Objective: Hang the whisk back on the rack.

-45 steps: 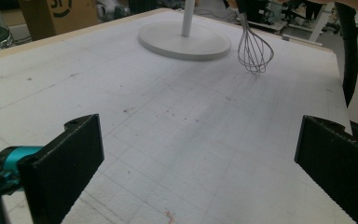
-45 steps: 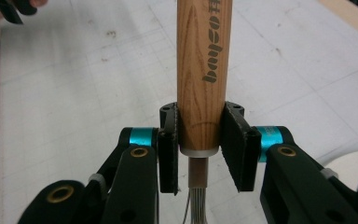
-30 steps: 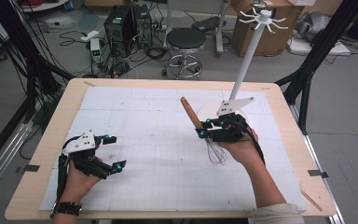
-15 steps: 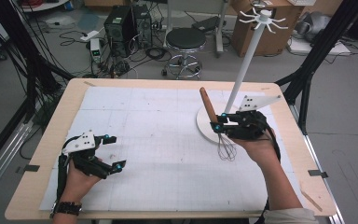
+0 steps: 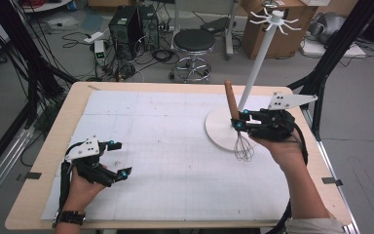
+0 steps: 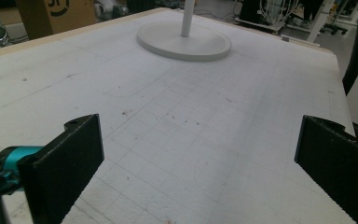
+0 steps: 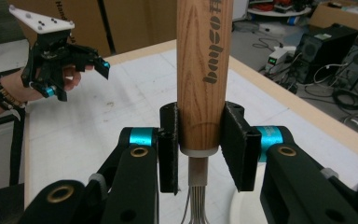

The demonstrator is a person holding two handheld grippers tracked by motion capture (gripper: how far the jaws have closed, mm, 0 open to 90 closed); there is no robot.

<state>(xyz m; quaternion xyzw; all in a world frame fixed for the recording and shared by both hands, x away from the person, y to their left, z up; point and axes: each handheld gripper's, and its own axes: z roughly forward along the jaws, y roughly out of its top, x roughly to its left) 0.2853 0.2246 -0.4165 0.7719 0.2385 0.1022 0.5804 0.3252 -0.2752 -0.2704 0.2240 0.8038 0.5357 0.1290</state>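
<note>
A whisk with a wooden handle (image 5: 231, 101) (image 7: 203, 70) and a wire head (image 5: 243, 147) hangs head-down above the table. My right gripper (image 5: 237, 122) (image 7: 199, 140) is shut on the lower end of its handle, over the near edge of the white round base (image 5: 220, 127) (image 6: 186, 42) of a tall hook stand (image 5: 263, 53). My left gripper (image 5: 118, 158) (image 6: 200, 158) rests open near the table's front left, with nothing between its jaws. The left hand and its gripper (image 7: 56, 51) also appear far off in the right gripper view.
A white gridded mat (image 5: 165, 146) covers the wooden table (image 5: 44, 161). The stand's top carries several white hooks (image 5: 274, 19). Behind the table are a stool (image 5: 194, 44), computer boxes (image 5: 131, 24), cables and cardboard boxes (image 5: 282, 39).
My right gripper has carried the whisk to the right and farther back, onto the stand's base, and the handle has turned more upright. The left gripper has stayed put.
</note>
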